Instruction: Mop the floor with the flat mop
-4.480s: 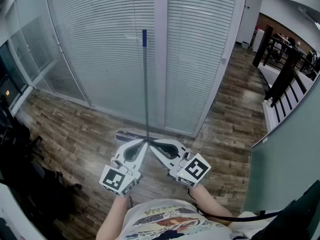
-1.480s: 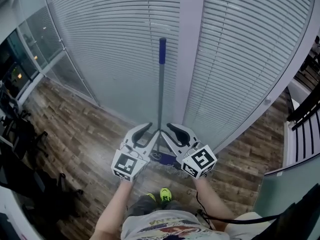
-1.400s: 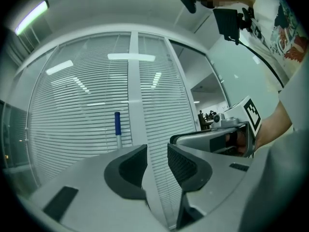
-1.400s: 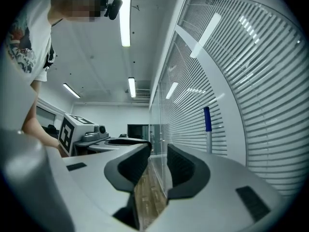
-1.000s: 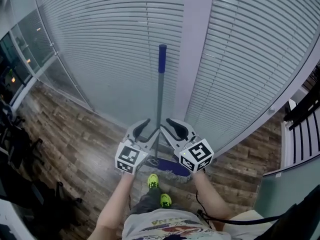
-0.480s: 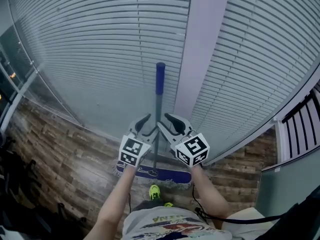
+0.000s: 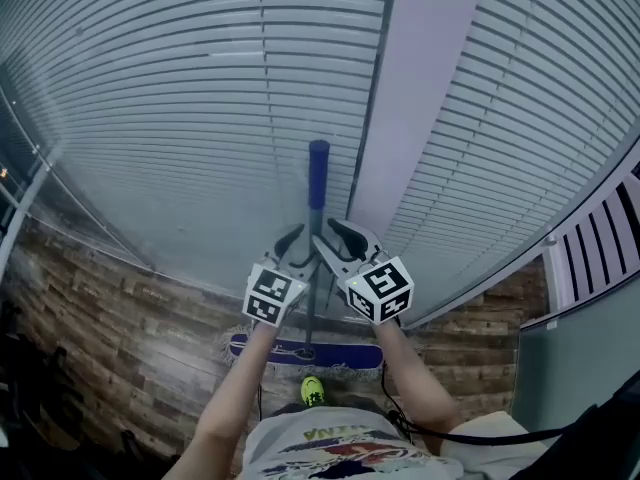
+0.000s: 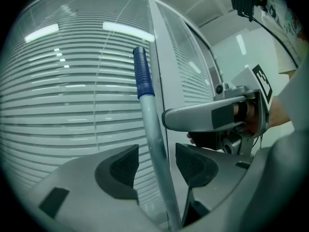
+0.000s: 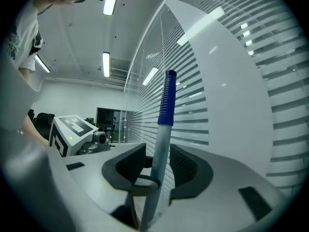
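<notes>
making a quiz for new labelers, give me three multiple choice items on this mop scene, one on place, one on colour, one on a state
1. Where is the mop head?
A. on the wooden floor, just ahead of the person's shoe
B. hanging on a wall hook
C. in a bucket

2. What colour is the grip at the top of the handle?
A. red
B. blue
C. yellow

3. How do the left tongs stand?
A. shut with nothing in them
B. clamped on a cloth
C. apart, with the handle between them

Answers:
1 A, the head view shows it flat on the boards by the shoe.
2 B, every view shows the grip as blue.
3 C, the left gripper view shows a gap on each side of the handle; these jaws have just been opening.
</notes>
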The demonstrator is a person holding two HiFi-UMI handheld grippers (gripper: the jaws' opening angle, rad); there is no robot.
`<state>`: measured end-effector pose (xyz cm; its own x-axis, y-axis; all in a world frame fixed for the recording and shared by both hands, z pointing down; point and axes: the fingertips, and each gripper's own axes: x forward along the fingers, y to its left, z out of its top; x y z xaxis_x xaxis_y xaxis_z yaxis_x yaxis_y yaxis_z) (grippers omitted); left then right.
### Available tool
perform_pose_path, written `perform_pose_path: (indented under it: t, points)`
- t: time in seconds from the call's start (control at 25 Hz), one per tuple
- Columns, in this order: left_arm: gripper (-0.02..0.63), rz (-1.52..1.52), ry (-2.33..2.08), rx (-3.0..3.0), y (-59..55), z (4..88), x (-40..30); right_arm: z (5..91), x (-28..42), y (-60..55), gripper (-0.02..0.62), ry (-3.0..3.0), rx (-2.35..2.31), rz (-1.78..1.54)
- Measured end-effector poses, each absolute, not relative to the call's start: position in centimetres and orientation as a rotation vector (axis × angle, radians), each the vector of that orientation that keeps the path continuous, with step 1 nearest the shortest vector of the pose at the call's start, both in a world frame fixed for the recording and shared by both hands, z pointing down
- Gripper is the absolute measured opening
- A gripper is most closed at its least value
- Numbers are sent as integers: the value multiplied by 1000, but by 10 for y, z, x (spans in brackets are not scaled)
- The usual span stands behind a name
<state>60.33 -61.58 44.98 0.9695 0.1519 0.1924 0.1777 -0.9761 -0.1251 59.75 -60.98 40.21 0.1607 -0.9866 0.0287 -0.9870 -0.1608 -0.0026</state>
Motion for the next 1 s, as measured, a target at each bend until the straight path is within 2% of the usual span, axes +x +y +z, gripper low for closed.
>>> perform_pose_path:
  t: [0.16,0.2,0.28,0.56,1.0]
  points:
    - [213,-289,-290,-2961,-613,450,609,398,603,-614,141,-2009,2380,39]
    - [199,-286,-293,-2954,-612,449,608,396,602,-613,143,-2011,2381,35]
    - [124,-273,-298,-2947,-609,448,604,389,599,-611,148,-2020,2388,15]
    - [115,-212,-306,-2965,-587,454,593,386,595,-592,158,-2069,2373,-11]
    - [109,-201,-316,-2934,-508,440,531,326,535,-529,160,-2192,2341,-180]
